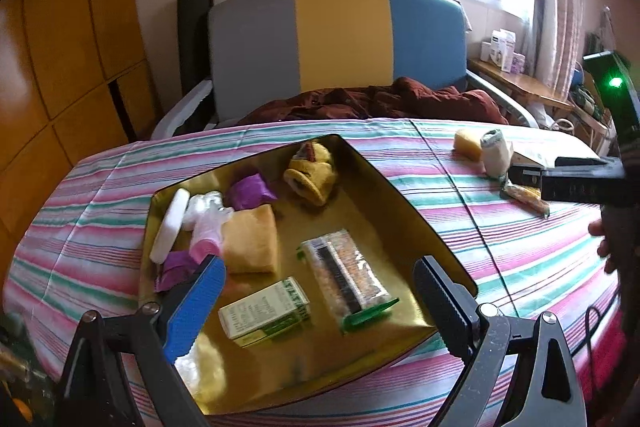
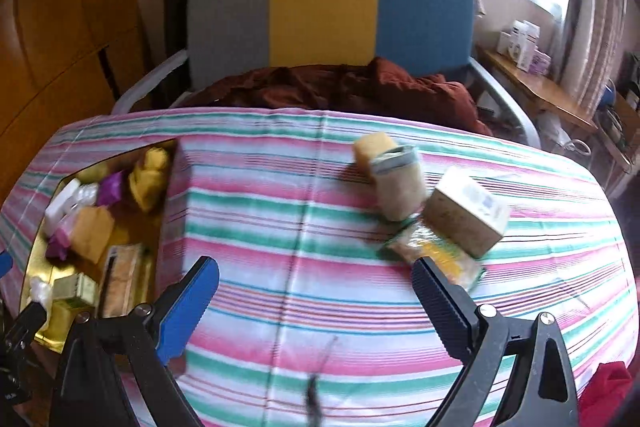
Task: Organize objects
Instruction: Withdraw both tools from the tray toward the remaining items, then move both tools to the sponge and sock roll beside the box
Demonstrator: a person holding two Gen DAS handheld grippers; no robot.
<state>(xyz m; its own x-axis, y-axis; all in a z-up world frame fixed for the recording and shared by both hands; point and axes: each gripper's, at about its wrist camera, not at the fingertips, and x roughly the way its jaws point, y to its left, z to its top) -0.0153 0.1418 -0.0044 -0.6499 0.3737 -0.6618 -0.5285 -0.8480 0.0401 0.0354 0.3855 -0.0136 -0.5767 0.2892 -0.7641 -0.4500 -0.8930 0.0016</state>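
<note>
Left gripper [image 1: 320,301] spread wide, empty, above gold tray [image 1: 404,195], green carton [image 1: 266,313] between fingers. Right gripper [image 2: 316,307] gaping, empty; beige box [image 2: 466,215] and snack packet [image 2: 436,255] beyond right finger. Probably mid-collection; next, reach and pinch.

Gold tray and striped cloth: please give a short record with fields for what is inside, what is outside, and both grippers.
container: gold tray on striped cloth
inside tray: green box, long packet, yellow sponge, purple wrapper
outside tray: sponge, jar, cardboard box, snack packet
left gripper: jaws open, empty, over tray
right gripper: jaws open, empty
</note>
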